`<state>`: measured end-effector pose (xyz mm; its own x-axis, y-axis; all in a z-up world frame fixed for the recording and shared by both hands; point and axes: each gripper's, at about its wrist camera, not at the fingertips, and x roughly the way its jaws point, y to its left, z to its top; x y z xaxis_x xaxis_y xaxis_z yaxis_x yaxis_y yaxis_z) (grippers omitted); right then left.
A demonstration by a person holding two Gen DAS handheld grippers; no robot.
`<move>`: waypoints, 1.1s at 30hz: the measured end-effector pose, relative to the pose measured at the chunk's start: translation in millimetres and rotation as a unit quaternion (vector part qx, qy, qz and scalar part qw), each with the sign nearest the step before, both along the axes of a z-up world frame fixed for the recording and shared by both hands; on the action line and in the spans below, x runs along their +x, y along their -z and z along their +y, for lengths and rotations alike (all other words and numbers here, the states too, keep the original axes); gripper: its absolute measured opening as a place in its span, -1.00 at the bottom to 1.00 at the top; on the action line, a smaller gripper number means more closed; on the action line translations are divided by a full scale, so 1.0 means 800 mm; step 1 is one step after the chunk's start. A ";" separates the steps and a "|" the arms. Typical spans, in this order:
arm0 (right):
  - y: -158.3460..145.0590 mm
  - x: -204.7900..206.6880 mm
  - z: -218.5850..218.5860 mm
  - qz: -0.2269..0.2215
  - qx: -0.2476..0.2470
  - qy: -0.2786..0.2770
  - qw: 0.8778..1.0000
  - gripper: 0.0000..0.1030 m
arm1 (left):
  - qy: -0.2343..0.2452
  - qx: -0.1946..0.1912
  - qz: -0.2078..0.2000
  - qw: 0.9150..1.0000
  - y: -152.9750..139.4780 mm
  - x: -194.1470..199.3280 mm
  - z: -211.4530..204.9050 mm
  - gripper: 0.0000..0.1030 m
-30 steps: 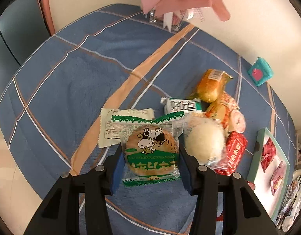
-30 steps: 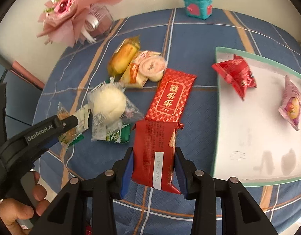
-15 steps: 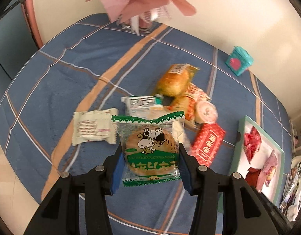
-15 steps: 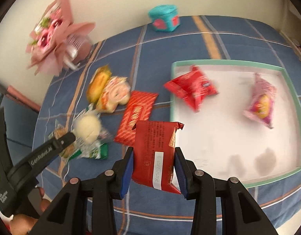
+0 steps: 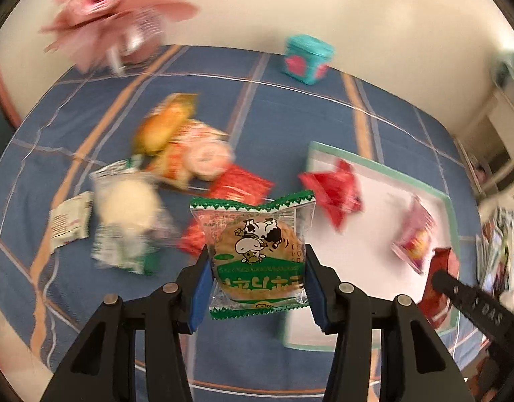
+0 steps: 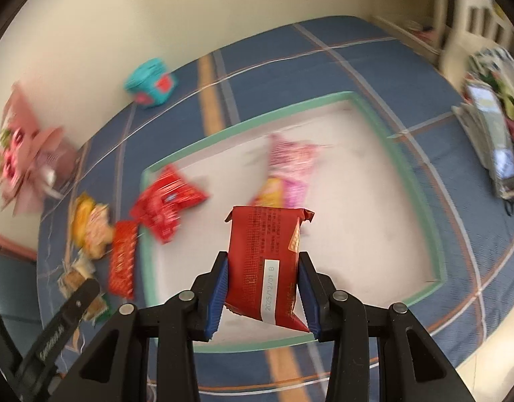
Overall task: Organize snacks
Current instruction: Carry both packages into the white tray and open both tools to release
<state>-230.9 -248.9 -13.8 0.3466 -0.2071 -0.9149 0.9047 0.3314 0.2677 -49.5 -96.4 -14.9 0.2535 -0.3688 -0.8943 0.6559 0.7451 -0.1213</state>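
Both hands have swung from the loose pile toward the white tray with mint-green rim [image 6: 407,181], which now fills the centre of the right view. The left gripper [image 5: 257,288] clamps a clear round cookie packet printed with a cow [image 5: 257,254]; the right gripper [image 6: 262,296] clamps a dark red foil wafer packet [image 6: 263,261] over the tray. Delivery looks imminent. Tray count: two packets, one red [image 6: 166,204], one pink [image 6: 288,171]. About six remain on the blue plaid cloth [image 5: 257,127], at left.

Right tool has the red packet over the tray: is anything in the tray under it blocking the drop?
Nothing visible does. The red packet, gripped in the right tool, hangs over bare white floor of the tray. The red snack bag and pink snack bag lie farther back in the tray.
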 end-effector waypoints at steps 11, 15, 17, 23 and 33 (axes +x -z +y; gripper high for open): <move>0.020 -0.061 -0.035 0.014 0.022 0.055 0.998 -0.18 | 0.078 0.010 -0.009 0.997 0.016 -0.062 -0.060 0.00; 0.035 -0.058 -0.035 0.023 0.041 0.049 0.998 -0.18 | 0.100 0.029 -0.015 0.994 0.032 -0.072 -0.076 0.00; 0.039 -0.055 -0.034 0.027 0.045 0.045 0.998 -0.18 | 0.111 0.039 -0.016 0.993 0.043 -0.075 -0.084 0.00; 0.041 -0.048 -0.032 0.030 0.040 0.038 0.998 -0.19 | 0.127 0.055 -0.006 0.990 0.063 -0.081 -0.097 0.01; 0.021 -0.036 -0.028 0.028 0.011 0.024 0.999 -0.18 | 0.131 0.040 -0.006 0.991 0.043 -0.081 -0.099 0.18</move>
<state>-259.5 -271.6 -30.8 0.2855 -0.2015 -0.9370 0.9331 0.2817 0.2237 -114.2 -175.4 -49.3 0.1698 -0.3506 -0.9210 0.8289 0.5563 -0.0590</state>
